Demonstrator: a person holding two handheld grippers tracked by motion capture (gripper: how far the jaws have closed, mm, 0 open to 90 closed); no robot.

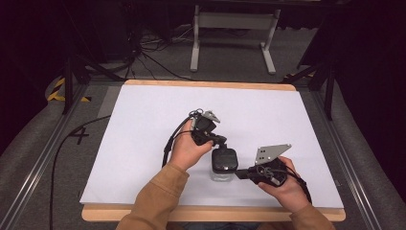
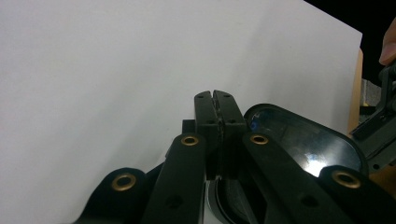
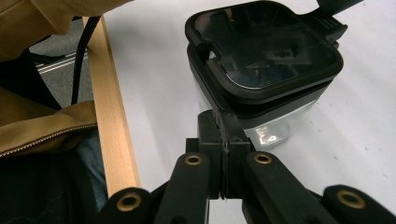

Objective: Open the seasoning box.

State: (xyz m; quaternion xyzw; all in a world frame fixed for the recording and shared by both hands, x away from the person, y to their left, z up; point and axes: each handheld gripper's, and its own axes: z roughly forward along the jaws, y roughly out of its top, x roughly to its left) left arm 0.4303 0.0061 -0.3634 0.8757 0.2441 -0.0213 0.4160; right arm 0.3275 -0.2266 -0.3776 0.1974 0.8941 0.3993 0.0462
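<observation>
A clear square container [image 1: 223, 165] with a glossy black lid [image 3: 261, 56] stands on the white tabletop [image 1: 158, 124], front of centre. My left gripper [image 1: 222, 141] is shut, its tips at the lid's far edge; in the left gripper view the gripper [image 2: 215, 95] lies just beside the lid [image 2: 303, 140]. From the right, my right gripper [image 1: 238, 174] is shut too. In its own view the gripper [image 3: 222, 116] presses against the container's clear wall [image 3: 275, 126] just under the lid. I see nothing held between either pair of jaws.
The wooden table edge [image 3: 109, 116] runs close behind the right gripper, with tan sleeves [image 1: 158, 196] over it. A white metal stand [image 1: 234, 28] and cables [image 1: 143, 48] lie on the floor beyond the table. Bare white tabletop surrounds the container.
</observation>
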